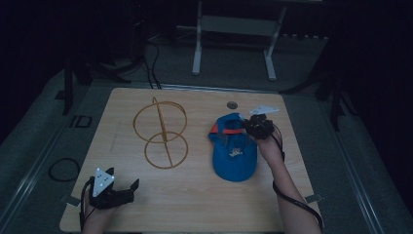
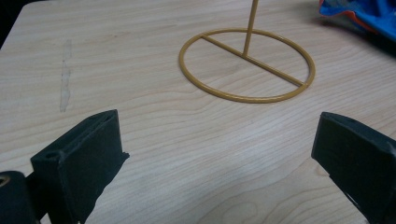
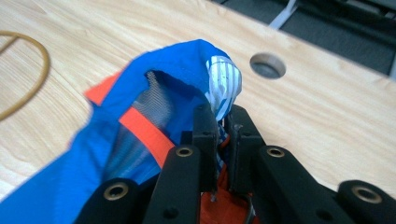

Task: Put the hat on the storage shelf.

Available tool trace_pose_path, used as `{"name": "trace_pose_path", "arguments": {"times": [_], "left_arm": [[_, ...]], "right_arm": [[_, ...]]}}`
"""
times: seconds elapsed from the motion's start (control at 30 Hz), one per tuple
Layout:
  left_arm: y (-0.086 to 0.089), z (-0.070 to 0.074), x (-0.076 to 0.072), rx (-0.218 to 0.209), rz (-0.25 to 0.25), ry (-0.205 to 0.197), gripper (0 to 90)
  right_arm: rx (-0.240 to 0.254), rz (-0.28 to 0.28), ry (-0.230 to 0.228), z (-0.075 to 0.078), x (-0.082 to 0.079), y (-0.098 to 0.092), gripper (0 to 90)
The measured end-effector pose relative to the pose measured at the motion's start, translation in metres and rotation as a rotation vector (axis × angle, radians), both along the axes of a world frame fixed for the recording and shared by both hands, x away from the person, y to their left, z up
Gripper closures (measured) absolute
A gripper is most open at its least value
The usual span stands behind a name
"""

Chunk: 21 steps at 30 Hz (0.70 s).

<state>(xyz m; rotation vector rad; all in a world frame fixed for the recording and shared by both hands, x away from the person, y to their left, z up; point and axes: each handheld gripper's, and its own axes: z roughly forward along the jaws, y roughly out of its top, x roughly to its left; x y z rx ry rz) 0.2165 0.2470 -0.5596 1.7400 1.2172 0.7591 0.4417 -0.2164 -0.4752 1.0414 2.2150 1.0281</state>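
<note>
Fabric of a blue cap (image 1: 234, 155) is pinched at the back rim by the right gripper (image 1: 256, 126), whose jaws are closed down to a narrow slit with a fold of the cloth between them. The cap lies on the wooden table (image 1: 195, 204), to the right of the gold wire stand (image 1: 161, 129) and well apart from it, its brim toward the person. The hold at the rear edge is judged a sensible one for lifting: there the material is thin and gathers easily, whereas the brim looks stiffer. In the right gripper view the cap (image 3: 116, 154) is seen as soft blue cloth with an orange band, a grey mesh lining and a small striped white patch just above the jaws.

The stand is made of thin, rigid metal rod: a flat ring with a crossbar rests on the table, an upright rises from that bar, and a second ring is carried at the top. Its shape suggests a support for a cap, though this is only a judgement.

The left gripper (image 1: 117, 192) is held low, nearer the person than the stand, jaws spread wide and empty, seemingly kept in reserve. A round hole (image 1: 232, 105) is cut in the pale, grained table beyond the cap.
</note>
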Motion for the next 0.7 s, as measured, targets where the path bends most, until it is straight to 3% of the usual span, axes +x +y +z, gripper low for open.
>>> {"name": "trace_pose_path", "arguments": {"times": [0.13,0.27,0.4,0.6,0.63,0.7], "left_arm": [[0.001,0.013,-0.003,-0.026,-0.009,-0.020,2.3],[0.002,0.028,-0.006,-0.021,-0.015,-0.043,2.3],[0.004,0.047,-0.008,-0.031,-0.028,-0.061,2.4],[0.006,0.079,-0.011,-0.040,-0.058,-0.103,2.3],[0.006,0.079,-0.011,-0.040,-0.058,-0.103,2.4],[0.003,0.097,-0.011,-0.022,-0.068,-0.132,2.3]], "right_arm": [[0.041,0.007,-0.036,0.016,-0.013,-0.005,83.9],[0.060,0.027,-0.081,0.034,-0.026,-0.007,83.9],[0.082,0.046,-0.126,0.054,-0.043,-0.008,83.9],[0.115,0.072,-0.170,0.073,-0.058,-0.009,83.9],[0.115,0.072,-0.170,0.073,-0.058,-0.009,83.9],[0.124,0.086,-0.189,0.082,-0.065,-0.011,83.9]]}}
